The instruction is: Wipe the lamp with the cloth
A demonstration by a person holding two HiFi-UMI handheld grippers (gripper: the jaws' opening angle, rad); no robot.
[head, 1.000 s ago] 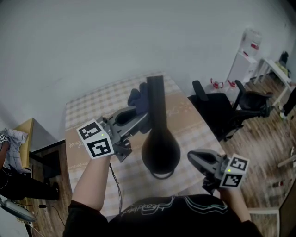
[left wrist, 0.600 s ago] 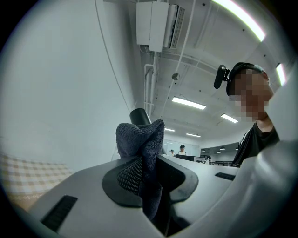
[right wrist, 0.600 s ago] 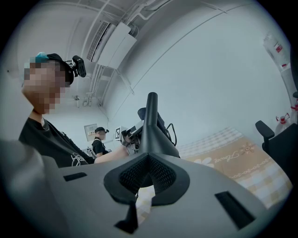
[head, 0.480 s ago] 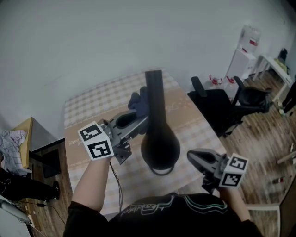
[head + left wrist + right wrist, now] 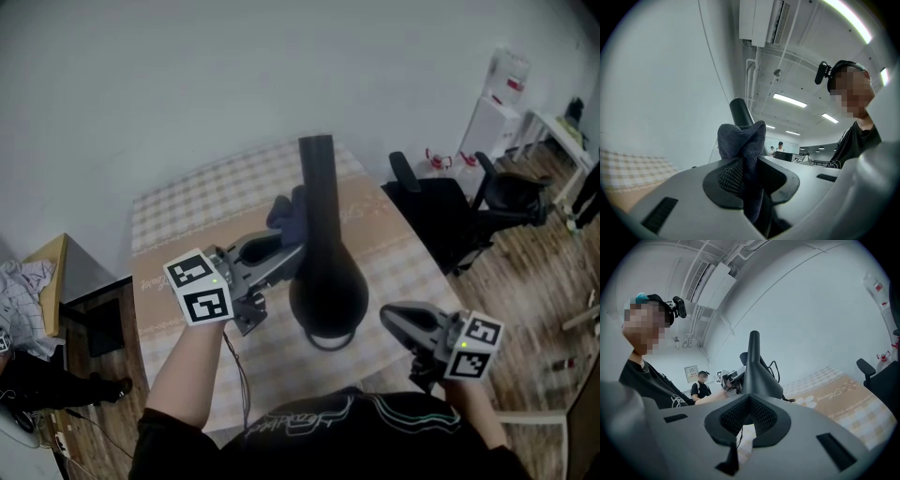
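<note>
Left gripper (image 5: pixel 292 251) jaws clamped on dark blue cloth (image 5: pixel 744 150), the bunch sticking up past the tips. Cloth sits right against the left side of the black lamp (image 5: pixel 324 281) neck. Lamp stands upright on the checkered counter (image 5: pixel 187 211). Right gripper (image 5: pixel 394 321) is low at the lamp's right, apart from it, jaws closed together with nothing in them.
</note>
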